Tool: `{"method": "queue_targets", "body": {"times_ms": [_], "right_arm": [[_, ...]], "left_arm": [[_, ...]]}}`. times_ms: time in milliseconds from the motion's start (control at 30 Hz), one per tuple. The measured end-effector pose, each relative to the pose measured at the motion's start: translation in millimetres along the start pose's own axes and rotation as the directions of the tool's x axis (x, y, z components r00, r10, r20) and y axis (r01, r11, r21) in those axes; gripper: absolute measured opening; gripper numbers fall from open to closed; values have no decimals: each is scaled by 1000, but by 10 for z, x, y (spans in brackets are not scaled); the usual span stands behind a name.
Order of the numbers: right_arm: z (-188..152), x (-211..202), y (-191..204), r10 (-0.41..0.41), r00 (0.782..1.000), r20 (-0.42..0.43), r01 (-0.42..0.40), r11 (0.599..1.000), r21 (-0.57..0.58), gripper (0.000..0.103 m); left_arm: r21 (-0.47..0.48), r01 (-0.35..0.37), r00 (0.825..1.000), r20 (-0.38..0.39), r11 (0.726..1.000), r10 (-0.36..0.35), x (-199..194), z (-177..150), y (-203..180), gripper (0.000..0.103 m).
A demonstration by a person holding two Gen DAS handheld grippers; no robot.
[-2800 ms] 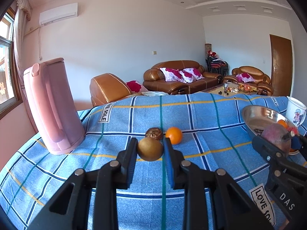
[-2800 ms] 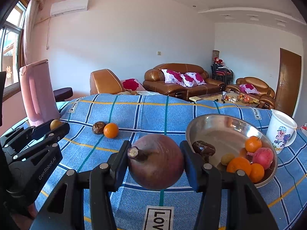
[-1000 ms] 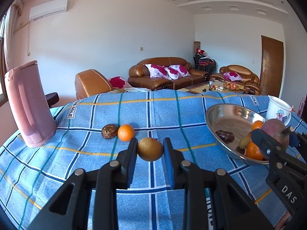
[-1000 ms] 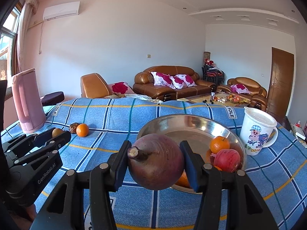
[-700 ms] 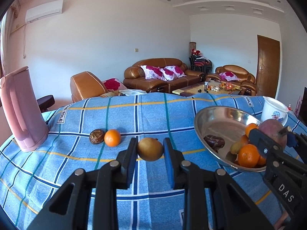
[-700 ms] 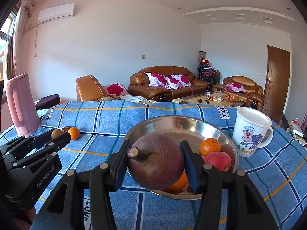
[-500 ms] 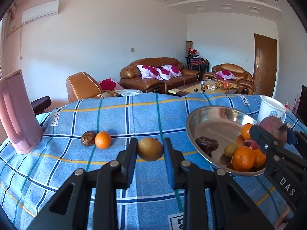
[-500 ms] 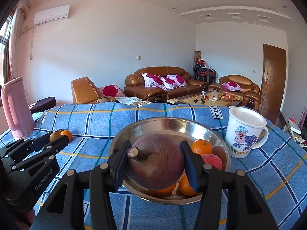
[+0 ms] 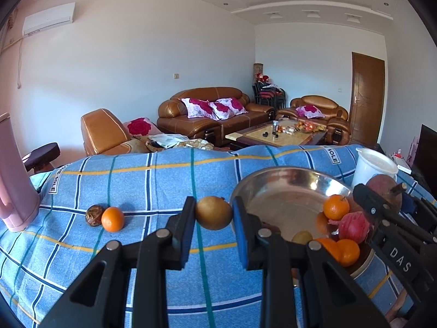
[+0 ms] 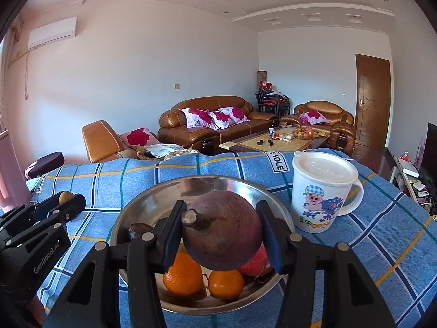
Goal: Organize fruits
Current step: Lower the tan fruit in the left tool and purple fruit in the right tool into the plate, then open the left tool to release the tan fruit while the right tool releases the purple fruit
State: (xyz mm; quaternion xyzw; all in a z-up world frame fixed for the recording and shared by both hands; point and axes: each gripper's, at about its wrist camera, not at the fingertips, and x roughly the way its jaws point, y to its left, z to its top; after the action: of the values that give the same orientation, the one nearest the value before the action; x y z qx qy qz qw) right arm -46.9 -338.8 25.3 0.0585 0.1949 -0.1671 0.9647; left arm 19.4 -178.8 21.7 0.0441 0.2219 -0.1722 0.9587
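Right gripper (image 10: 222,236) is clenched on the big purple fruit (image 10: 221,232), hanging over the near half of the steel bowl (image 10: 153,194). Left gripper (image 9: 213,214) grips the small brown fruit (image 9: 213,212), just left of the bowl rim above the table (image 9: 164,175). My advice: lower the purple one into the bare far-left part, clear of the oranges (image 10: 183,274), release low so nothing rolls. Then bring the left in. Loose orange (image 9: 112,219) and dark fruit (image 9: 94,215) wait far left.
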Motion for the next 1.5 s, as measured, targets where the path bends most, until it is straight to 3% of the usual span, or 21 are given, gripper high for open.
{"method": "queue_targets", "body": {"times_ms": [433, 800, 1033, 1200, 1300, 1500], "right_arm": [[103, 312, -197, -43, 999, -22, 44, 998, 47, 54], [150, 617, -316, -17, 995, -100, 27, 994, 103, 54], [150, 802, -168, -3, 985, -174, 12, 998, 54, 55], [152, 847, -119, -15, 983, -183, 18, 1000, 14, 55], [133, 941, -111, 12, 972, -235, -10, 1000, 10, 54], [143, 892, -123, 31, 969, -247, -30, 1000, 9, 54]], "left_arm": [[7, 39, 999, -11, 999, -39, 301, 116, -201, 29], [-18, 111, 991, -79, 994, -112, 604, 197, -335, 28], [52, 105, 986, -132, 993, -97, 717, 140, -591, 28], [44, 84, 984, -163, 996, -76, 827, 101, -586, 28], [41, 63, 979, -196, 997, -54, 906, 61, -558, 28], [19, 71, 971, -231, 997, -65, 974, 44, -502, 28]]}}
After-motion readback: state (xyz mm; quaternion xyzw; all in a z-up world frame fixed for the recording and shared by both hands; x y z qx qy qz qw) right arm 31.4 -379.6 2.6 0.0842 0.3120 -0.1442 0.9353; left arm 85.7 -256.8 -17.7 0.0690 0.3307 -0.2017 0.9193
